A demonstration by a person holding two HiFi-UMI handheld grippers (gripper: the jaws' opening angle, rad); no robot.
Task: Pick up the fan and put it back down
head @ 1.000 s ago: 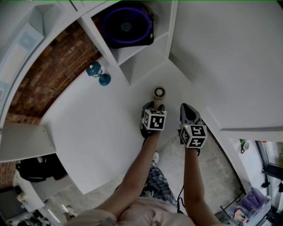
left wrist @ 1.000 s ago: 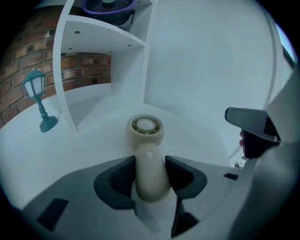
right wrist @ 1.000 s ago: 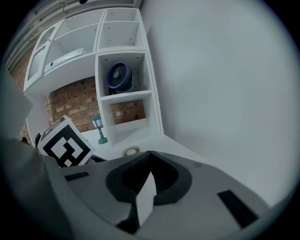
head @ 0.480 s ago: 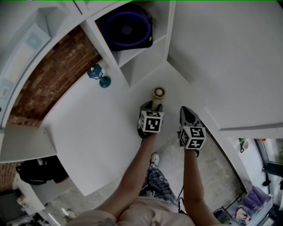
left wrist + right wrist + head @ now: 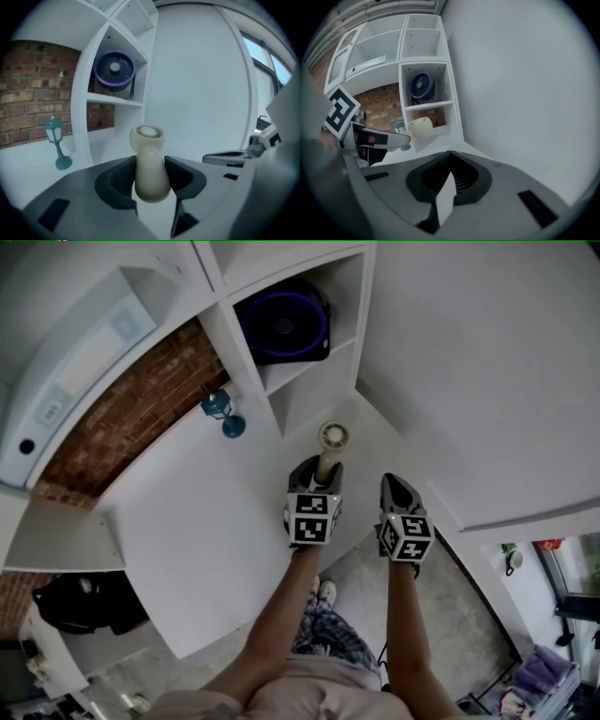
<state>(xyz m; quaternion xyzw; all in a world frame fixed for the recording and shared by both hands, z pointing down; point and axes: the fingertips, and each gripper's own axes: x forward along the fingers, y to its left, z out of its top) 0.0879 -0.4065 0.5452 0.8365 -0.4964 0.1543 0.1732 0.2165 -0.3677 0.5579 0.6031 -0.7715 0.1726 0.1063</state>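
1. At frame centre of the head view, the left gripper [image 5: 321,472] is clamped on the handle of the small cream fan [image 5: 332,439]. The fan stands upright with its head above the jaws, and appears lifted clear of the white bench [image 5: 187,521].
2. The right gripper [image 5: 398,488], just to the right, has its jaws together and holds nothing.
3. Judgement: the fan is light, rigid plastic. Its smooth, tapered handle may slip, so grip mid-handle, below the head.
4. Versus a second ago, the fan and left gripper sit higher, nearer the camera. The right gripper has barely shifted.

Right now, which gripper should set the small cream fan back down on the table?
Left. The left gripper is clamped on the handle of the fan, above the white table. The right gripper is shut and empty, off to the side.
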